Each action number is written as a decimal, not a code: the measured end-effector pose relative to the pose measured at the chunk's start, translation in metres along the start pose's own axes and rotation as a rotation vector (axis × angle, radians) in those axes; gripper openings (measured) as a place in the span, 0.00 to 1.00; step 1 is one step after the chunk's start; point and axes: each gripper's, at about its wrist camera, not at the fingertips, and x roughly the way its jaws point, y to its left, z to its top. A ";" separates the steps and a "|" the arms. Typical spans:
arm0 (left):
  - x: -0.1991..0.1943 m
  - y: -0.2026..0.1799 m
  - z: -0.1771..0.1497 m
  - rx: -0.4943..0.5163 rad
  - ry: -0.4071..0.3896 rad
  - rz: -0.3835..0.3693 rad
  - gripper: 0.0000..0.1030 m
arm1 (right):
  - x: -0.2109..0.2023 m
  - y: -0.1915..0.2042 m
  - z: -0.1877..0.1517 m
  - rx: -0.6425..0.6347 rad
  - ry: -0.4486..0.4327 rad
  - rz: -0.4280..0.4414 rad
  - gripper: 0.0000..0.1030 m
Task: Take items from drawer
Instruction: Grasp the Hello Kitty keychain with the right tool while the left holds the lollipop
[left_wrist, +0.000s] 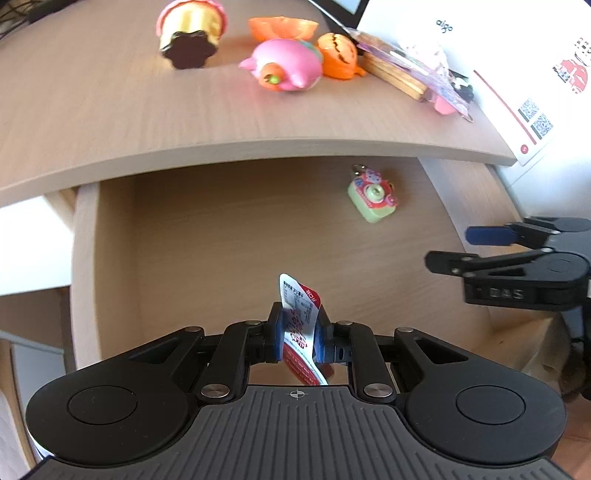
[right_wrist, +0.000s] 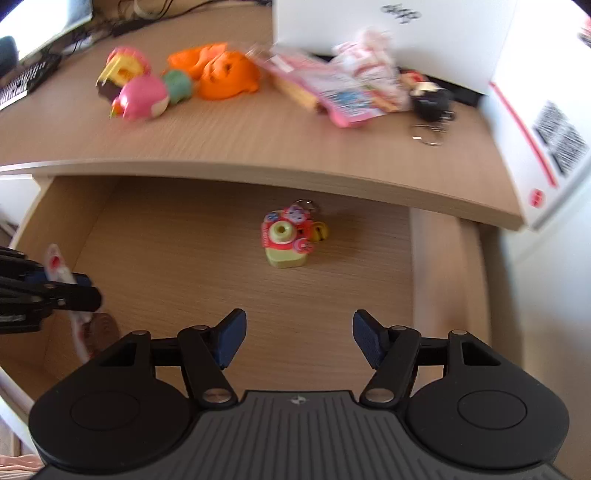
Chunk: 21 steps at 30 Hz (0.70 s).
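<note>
The wooden drawer (left_wrist: 221, 236) is pulled out under the desk. My left gripper (left_wrist: 298, 332) is shut on a thin white and red packet (left_wrist: 301, 314), held upright above the drawer floor; the same packet (right_wrist: 55, 264) shows at the left of the right wrist view. A small green toy camera keychain (left_wrist: 373, 194) lies on the drawer floor near the back right, also seen as the keychain (right_wrist: 286, 240) ahead of my right gripper (right_wrist: 298, 338), which is open and empty above the drawer. The right gripper (left_wrist: 454, 249) shows at the right edge of the left wrist view.
On the desk top (left_wrist: 110, 110) lie a toy cupcake (left_wrist: 190, 33), a pink toy (left_wrist: 288, 66), orange pumpkin toys (left_wrist: 336, 55), pink packaged items (right_wrist: 332, 92), a black keychain (right_wrist: 430, 99) and a white box (left_wrist: 517, 74). The desk edge (right_wrist: 295, 173) overhangs the drawer's back.
</note>
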 end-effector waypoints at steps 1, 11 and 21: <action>-0.001 0.001 0.002 -0.006 0.002 0.003 0.18 | 0.003 0.003 0.001 -0.008 0.006 0.003 0.63; -0.005 0.008 0.004 -0.033 -0.015 -0.011 0.18 | 0.011 0.005 0.003 -0.032 -0.003 -0.012 0.63; -0.014 0.025 0.004 -0.119 -0.056 -0.075 0.17 | 0.046 0.008 0.027 -0.079 -0.066 -0.064 0.63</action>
